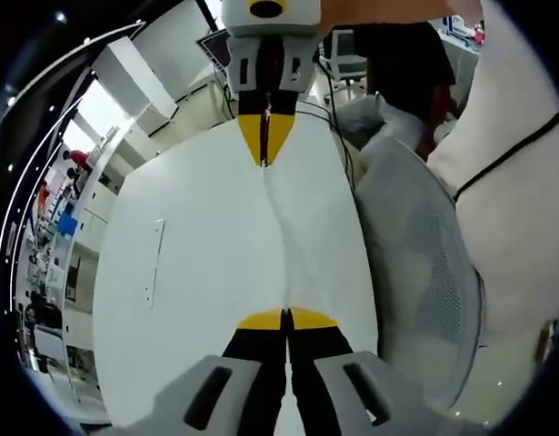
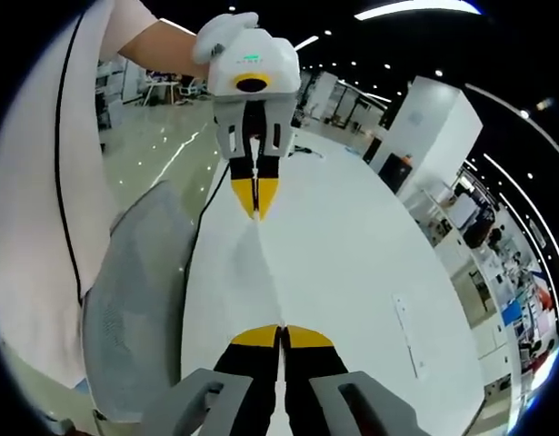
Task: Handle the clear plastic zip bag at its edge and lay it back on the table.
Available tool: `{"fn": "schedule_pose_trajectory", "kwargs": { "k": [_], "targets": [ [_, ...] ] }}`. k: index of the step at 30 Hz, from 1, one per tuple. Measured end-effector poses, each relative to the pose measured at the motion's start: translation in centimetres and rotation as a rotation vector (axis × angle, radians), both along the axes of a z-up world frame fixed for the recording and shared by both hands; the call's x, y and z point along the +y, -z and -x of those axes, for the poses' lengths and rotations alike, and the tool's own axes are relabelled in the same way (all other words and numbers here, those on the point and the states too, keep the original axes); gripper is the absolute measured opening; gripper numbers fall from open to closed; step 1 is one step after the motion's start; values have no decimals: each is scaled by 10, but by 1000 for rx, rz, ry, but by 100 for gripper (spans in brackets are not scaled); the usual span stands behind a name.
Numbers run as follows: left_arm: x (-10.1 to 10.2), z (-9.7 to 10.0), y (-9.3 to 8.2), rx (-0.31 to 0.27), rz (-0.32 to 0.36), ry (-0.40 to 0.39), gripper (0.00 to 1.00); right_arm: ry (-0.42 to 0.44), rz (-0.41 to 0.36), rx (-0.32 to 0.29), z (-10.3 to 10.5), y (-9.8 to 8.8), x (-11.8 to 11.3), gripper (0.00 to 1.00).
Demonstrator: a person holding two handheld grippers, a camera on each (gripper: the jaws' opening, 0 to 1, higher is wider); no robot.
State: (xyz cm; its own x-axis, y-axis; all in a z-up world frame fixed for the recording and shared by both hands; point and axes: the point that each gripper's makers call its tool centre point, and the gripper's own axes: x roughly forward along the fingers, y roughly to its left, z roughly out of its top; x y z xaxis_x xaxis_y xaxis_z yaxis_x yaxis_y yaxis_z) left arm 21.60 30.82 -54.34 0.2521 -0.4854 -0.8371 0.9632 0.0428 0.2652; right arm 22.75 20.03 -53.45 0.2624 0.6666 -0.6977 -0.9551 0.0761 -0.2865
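Note:
The clear plastic zip bag [image 1: 274,227] is stretched taut between my two grippers above the white table [image 1: 188,272], and shows as a thin, nearly edge-on line. My left gripper [image 1: 286,318] is shut on its near edge. My right gripper [image 1: 265,136] faces it from the top of the left gripper view, shut on the far edge. In the right gripper view the bag [image 2: 268,263] runs from my right gripper [image 2: 281,336] up to the left gripper [image 2: 256,195], which a gloved hand [image 2: 220,36] holds.
A grey mesh chair [image 1: 424,272] [image 2: 143,309] stands against the table's side. The person's white shirt [image 1: 515,182] is beyond it. A narrow slot strip [image 1: 154,263] [image 2: 406,336] lies in the table top [image 2: 352,254]. Office desks and shelves stand further off.

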Motion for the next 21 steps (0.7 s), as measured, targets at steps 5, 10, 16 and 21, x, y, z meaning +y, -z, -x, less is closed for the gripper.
{"fn": "schedule_pose_trajectory", "kwargs": {
  "k": [5,10,16,21],
  "targets": [
    [-4,2,-1,11,8,-2,0,23,-31,31,-1,0,3,6],
    [-5,-3,-4,-5,6,-3,0,15,-28,22,1,-5,10,13],
    [-9,-4,-6,-19,6,-3,0,-32,-68,11,5,-23,38,15],
    [-9,-5,-7,-29,1,-3,0,-80,-64,25,12,-24,64,12]
  ]
}}
